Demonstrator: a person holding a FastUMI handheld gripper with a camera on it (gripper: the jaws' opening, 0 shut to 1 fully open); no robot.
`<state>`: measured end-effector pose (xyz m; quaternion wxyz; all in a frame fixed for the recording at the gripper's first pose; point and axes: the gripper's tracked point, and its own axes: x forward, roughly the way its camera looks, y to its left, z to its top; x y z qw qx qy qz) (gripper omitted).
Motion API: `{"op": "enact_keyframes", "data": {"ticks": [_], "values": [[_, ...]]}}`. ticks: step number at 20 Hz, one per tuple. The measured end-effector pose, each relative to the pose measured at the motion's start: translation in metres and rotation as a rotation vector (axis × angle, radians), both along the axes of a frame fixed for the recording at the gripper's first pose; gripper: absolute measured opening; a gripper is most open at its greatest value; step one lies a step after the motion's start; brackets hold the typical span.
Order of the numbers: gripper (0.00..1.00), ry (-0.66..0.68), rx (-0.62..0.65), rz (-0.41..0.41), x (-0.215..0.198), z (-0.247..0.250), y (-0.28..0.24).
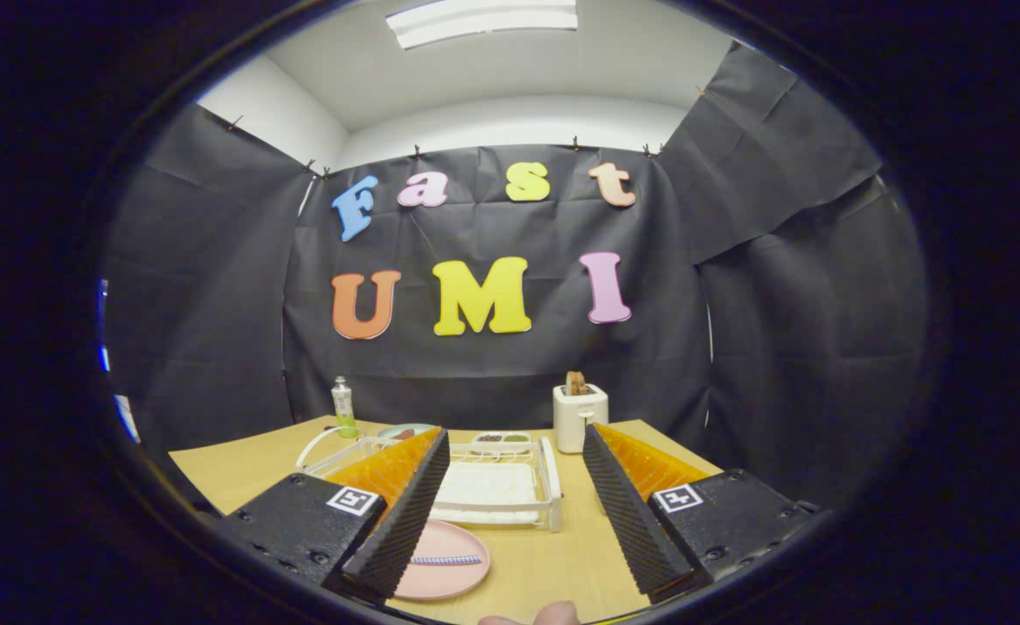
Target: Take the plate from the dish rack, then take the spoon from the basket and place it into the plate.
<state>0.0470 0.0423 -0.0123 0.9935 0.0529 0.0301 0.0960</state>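
A pink plate (445, 560) lies flat on the wooden table (553, 564), partly behind my left finger. A spoon (446, 560) with a striped handle rests across the plate. My gripper (514, 512) is open, raised above the table with nothing between its fingers. Just beyond the plate, between the fingers, stands the white dish rack (496, 490). A white wire basket (332, 447) sits to the rack's left, mostly hidden by the left finger.
A white toaster (579, 417) with bread in its slot stands at the back, right of the rack. A small bottle (344, 406) stands at the back left, small dishes (501, 440) behind the rack. A fingertip (553, 615) shows at the near table edge.
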Motion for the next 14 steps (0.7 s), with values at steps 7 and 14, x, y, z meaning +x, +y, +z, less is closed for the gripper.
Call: {"op": "enact_keyframes", "data": {"ticks": [7,14], "values": [[0.99,-0.005,-0.043,-0.041,-0.008,0.001,-0.055],[1.00,0.031,-0.050,-0.048,-0.011,-0.016,-0.081]]}}
